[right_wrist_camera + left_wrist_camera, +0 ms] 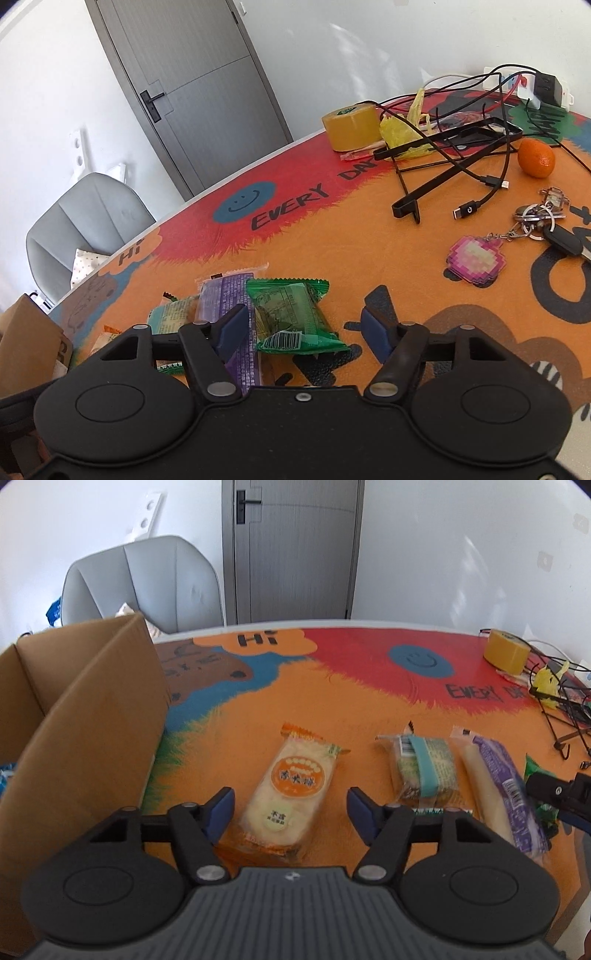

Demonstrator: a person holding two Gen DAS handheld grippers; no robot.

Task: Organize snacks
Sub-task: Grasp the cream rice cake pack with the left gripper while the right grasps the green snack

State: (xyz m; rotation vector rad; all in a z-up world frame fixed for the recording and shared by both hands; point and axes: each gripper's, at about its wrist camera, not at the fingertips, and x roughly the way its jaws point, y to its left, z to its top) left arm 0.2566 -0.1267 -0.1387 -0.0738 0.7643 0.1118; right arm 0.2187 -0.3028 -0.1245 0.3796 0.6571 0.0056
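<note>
My left gripper (290,812) is open, its blue fingertips on either side of an orange-and-white snack pack (290,794) lying on the orange mat. To its right lie a teal-banded snack (424,771) and a purple snack (506,786). An open cardboard box (74,716) stands at the left. My right gripper (303,328) is open, with a green snack pack (291,314) between its fingers on the mat; the purple snack (236,295) and the teal snack (170,314) lie just left of it. The right gripper's tip shows at the left wrist view's right edge (554,794).
A yellow tape roll (351,125), black cables (476,162), a black frame (443,144), a tangerine (535,157), keys with a pink charm (476,258) and a power strip (528,86) lie at the far right of the table. A grey chair (144,579) stands behind the box.
</note>
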